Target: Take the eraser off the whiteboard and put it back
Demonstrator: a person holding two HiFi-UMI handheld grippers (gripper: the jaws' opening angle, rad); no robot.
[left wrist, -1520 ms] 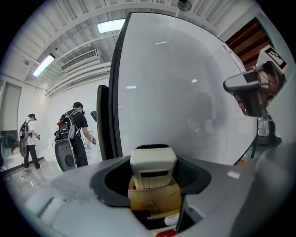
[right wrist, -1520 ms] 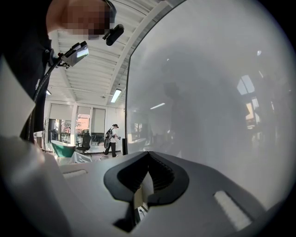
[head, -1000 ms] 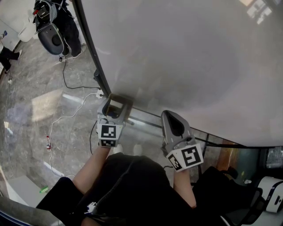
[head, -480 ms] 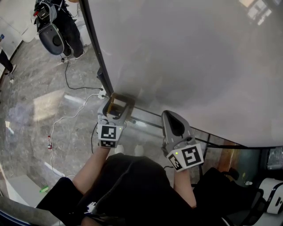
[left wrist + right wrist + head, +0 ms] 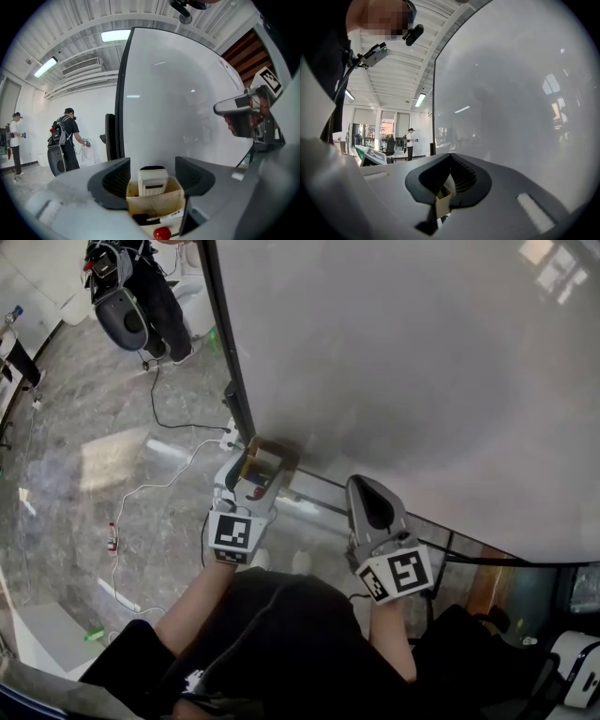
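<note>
The left gripper (image 5: 253, 470) has its jaws wide, after closing just a little, and points at the small cardboard box (image 5: 157, 206) at the foot of the whiteboard (image 5: 178, 108). The eraser (image 5: 153, 182) stands upright inside it, straight ahead between the jaws, and the pads do not press it. The right gripper (image 5: 449, 180), jaws together and empty, hangs further right, so the left one is nearer.

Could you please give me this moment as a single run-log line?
left tongs: open, just closed slightly, cardboard box between them, ungripped | eraser: upright in box | right tongs: shut, empty, by whiteboard
</note>
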